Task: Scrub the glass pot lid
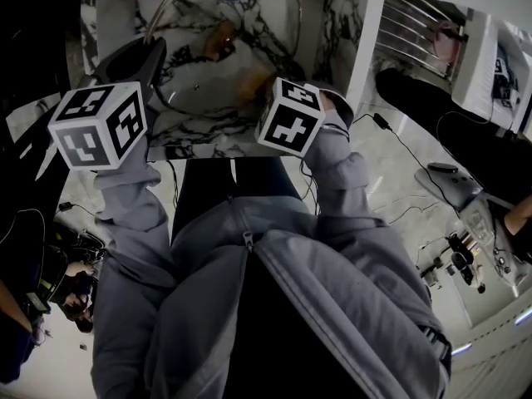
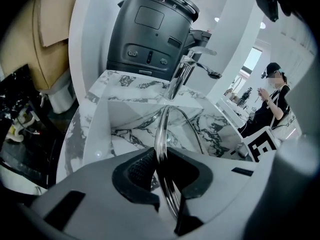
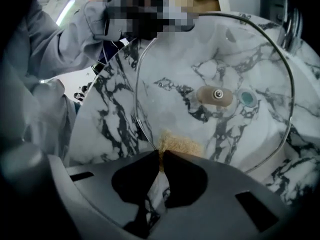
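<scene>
1. A glass pot lid (image 3: 215,59) hangs tilted over a marble sink (image 1: 328,23), below the faucet (image 2: 186,74). The left gripper (image 2: 162,169) holds it at 1 edge, its jaws clamped on the steel rim (image 2: 161,129).
2. The right gripper (image 3: 161,156) has its jaws pinched almost together on a thin tan scrub pad (image 3: 181,144), which sits at the lid's lower rim. Whether the pad presses on the glass cannot be told.
3. Handling, as judged: the lid is stiff, fairly weighty for its thinness and breakable, with hard marble beneath it. Glass and polished steel turn slippery when wet. The rim gives the jaws a firm band to bite with 1 pad on each face, though a hold at a single edge point may let the lid pivot under scrubbing pressure. The knob (image 3: 215,95) looks like the only other hold.
4. Looks: a round, clear, shallow dome edged in bright metal, with a tan knob fixed by 1 central screw and a small vent fitting (image 3: 160,84) near the edge. The sink's dark veins and teal drain (image 3: 247,98) show plainly through the glass. No grime can be made out.
</scene>
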Demonstrator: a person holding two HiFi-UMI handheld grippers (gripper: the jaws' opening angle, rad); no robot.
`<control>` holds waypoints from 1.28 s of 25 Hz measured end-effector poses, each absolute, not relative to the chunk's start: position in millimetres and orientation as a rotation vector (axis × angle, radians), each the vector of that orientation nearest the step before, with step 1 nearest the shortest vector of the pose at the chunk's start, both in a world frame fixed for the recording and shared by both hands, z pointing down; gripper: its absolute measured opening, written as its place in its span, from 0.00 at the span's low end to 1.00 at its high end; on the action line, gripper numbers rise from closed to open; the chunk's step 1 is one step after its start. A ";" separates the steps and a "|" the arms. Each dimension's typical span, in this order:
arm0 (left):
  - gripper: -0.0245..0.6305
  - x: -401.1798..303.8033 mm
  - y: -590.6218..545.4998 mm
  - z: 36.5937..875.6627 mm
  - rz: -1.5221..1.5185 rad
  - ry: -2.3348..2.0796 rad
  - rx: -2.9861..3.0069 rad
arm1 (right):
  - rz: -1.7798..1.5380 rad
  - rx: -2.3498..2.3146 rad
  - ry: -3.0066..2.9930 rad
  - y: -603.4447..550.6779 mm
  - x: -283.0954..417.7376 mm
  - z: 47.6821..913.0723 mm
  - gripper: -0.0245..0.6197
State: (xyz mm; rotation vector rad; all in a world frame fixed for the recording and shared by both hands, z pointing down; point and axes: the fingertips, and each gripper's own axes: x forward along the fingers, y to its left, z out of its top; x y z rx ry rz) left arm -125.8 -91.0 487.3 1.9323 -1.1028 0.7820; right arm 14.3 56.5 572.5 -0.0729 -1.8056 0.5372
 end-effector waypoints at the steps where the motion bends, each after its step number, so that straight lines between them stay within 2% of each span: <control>1: 0.15 -123.6 -91.3 482.6 0.784 -1.106 1.943 | 0.535 -0.049 -1.825 53.8 14.5 566.0 0.11; 13: 0.14 -123.3 -91.1 409.9 0.937 -1.224 2.040 | 0.442 0.163 -1.981 23.2 11.2 487.7 0.11; 32: 0.13 -142.4 -81.1 328.3 1.454 -1.539 2.152 | 0.338 0.267 -2.042 15.1 32.8 425.5 0.11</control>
